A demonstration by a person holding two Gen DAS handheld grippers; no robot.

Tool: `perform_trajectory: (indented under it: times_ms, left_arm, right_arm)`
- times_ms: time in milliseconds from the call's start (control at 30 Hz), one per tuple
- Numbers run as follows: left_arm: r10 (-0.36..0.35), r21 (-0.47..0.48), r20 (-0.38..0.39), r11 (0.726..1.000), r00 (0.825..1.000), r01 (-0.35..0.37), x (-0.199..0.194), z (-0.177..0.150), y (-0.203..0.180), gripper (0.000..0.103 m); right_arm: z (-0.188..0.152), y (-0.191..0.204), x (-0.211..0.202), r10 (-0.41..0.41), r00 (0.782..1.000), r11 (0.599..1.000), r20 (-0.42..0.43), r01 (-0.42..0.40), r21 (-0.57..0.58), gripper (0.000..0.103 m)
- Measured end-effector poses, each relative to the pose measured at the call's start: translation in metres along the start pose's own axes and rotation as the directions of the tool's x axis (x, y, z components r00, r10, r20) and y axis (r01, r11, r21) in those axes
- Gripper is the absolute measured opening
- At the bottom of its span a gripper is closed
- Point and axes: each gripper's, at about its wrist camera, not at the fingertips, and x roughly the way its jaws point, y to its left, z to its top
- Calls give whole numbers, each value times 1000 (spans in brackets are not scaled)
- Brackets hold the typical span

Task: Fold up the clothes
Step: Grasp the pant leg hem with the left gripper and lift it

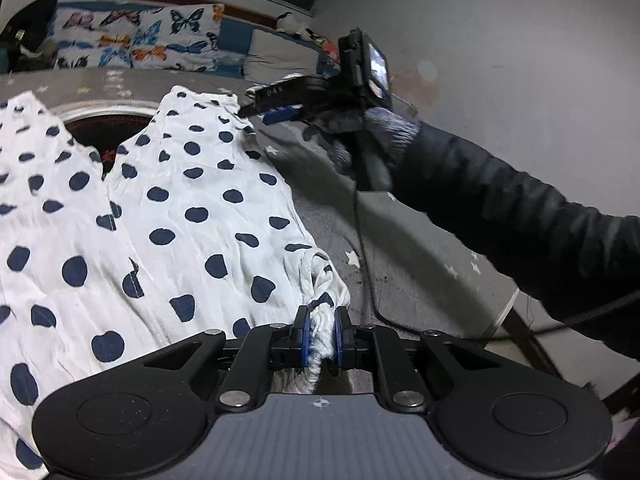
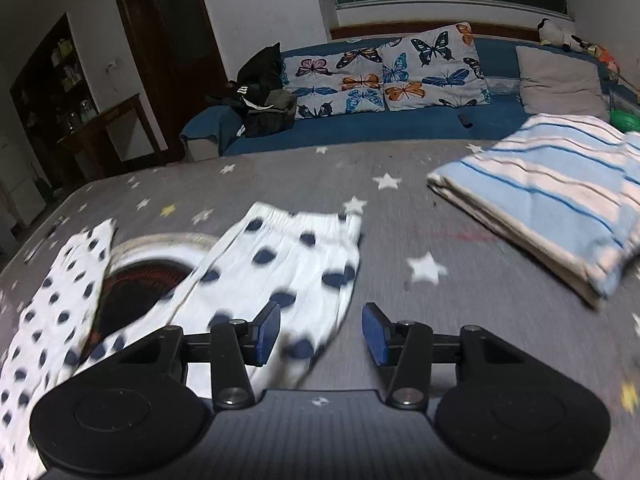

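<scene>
A white garment with dark blue polka dots (image 1: 180,200) lies spread on the grey star-print cloth (image 1: 400,248). My left gripper (image 1: 320,334) is shut on a bunched corner of it, and white fabric fills the gap between the blue pads. In the right wrist view the garment (image 2: 296,256) shows an elastic hem at its far end. My right gripper (image 2: 320,334) hangs open over its near right edge with nothing pressed between the pads. In the left wrist view the right gripper (image 1: 260,110) sits at the garment's far corner, held by a gloved hand on a dark sleeve (image 1: 500,200).
A folded blue-and-white striped cloth (image 2: 552,200) lies at the right. A round rimmed opening with a dark red inside (image 2: 152,272) shows between the garment's two parts. Behind stands a blue sofa (image 2: 360,128) with butterfly cushions (image 2: 400,72) and a black bag (image 2: 260,92).
</scene>
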Motion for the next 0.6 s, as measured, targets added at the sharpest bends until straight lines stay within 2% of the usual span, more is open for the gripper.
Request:
perform_trajectory:
  times_ms: [200,300,400,533,600]
  left_arm:
    - [-5,-46,1,999,1000,5,0,3,4,13]
    - [8,-68,3,998,1000,-8,1,4,6,13]
    - [21,-87,15,996,1000,-20,-1,5,5,13]
    - [48,-106,38,993,998,-43,-6,1,2,13]
    - [61,-117,53,992,997,-54,-9,-2,0,13]
  right_arm:
    - [25,-8,39,-7,1000,1000,-8,7,7,46]
    - [31,-8,52,-18,1000,1000,-15,18,-6,42]
    - [33,-5,57,-36,999,999,-13,36,-33,32]
    - [38,-7,60,-66,998,997,-16,65,-40,8]
    - [41,-11,59,-68,998,998,-16,67,-15,6]
